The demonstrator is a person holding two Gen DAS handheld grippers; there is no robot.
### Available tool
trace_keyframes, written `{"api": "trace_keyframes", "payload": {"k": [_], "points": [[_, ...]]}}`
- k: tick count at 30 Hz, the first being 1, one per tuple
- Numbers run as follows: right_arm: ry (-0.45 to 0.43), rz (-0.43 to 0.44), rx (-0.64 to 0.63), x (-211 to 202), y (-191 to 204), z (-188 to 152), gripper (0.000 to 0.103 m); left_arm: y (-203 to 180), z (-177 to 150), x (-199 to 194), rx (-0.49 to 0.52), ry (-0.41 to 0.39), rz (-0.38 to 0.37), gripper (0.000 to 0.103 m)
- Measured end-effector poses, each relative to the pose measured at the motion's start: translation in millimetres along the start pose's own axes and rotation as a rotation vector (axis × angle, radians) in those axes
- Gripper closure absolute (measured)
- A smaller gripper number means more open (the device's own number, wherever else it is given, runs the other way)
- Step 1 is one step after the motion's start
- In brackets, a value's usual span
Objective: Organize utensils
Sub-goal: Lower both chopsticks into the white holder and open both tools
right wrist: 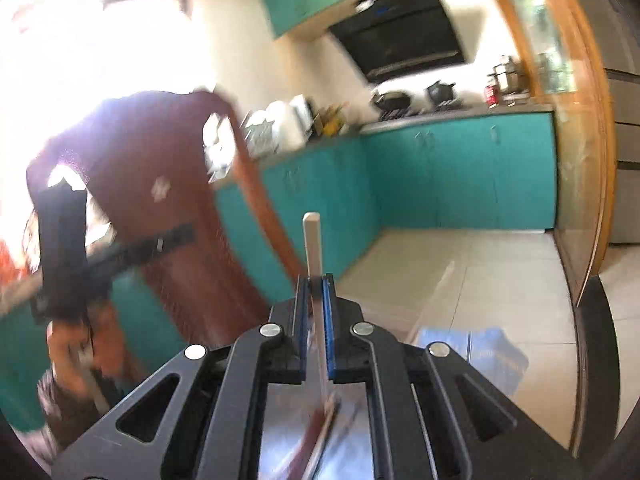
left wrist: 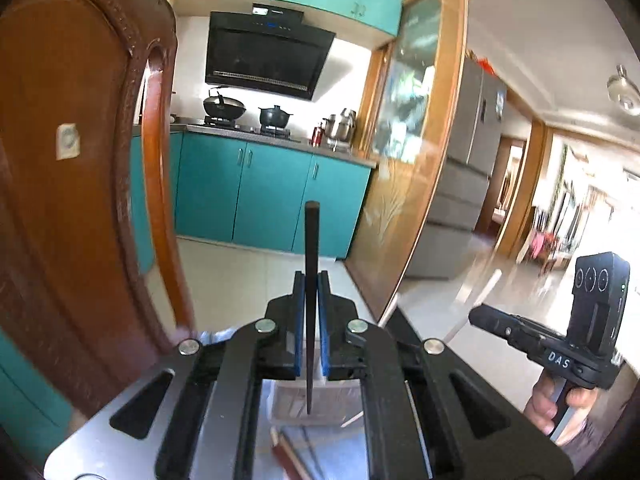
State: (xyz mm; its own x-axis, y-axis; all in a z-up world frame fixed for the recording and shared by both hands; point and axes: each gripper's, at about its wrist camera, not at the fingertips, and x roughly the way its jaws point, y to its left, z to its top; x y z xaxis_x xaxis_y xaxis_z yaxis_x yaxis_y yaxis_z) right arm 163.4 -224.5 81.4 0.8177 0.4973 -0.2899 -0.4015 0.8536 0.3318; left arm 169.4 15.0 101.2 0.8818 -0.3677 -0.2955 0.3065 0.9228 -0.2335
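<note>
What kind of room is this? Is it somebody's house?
It looks like a home kitchen. There is a black range hood over a stove with pots, teal cabinets below the counter, and a grey fridge beside the doorway.

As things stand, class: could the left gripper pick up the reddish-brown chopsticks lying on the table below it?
Probably not yet: the left gripper is shut on a dark chopstick, so its jaws are occupied. The reddish-brown chopsticks lie uncovered.
</note>
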Motion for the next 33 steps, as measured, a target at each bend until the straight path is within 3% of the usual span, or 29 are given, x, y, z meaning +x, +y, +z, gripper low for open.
{"api": "trace_keyframes", "payload": {"k": [7, 12, 22, 27, 31, 33], "points": [[-0.163, -0.175, 0.068, 12.8, -18.8, 12.0, 0.095, 24.0, 0.6, 53.3, -0.090, -0.045, 0.060, 0.096], [-0.136, -0.241, 0.008, 36.0, -29.0, -13.3, 0.095, 32.0, -19.9, 90.8, -0.079, 0.055, 0.107, 0.096], [-0.009, -0.219, -0.059, 55.9, -29.3, -71.2, 0.095, 24.9, -56.6, 106.2, -0.042, 0.155, 0.118, 0.095], [-0.071, -0.212, -0.074, 30.6, -24.9, -79.1, 0.070, 15.1, -62.8, 94.6, -0.016, 0.129, 0.111, 0.095], [-0.126, -0.143, -0.084, 4.8, -23.0, -92.6, 0.067, 8.2, -66.5, 76.8, -0.001, 0.088, 0.081, 0.093], [-0.100, -0.074, -0.097, -2.1, -17.4, -108.4, 0.065, 7.5, -68.0, 69.1, 0.017, 0.069, 0.083, 0.090]]}}
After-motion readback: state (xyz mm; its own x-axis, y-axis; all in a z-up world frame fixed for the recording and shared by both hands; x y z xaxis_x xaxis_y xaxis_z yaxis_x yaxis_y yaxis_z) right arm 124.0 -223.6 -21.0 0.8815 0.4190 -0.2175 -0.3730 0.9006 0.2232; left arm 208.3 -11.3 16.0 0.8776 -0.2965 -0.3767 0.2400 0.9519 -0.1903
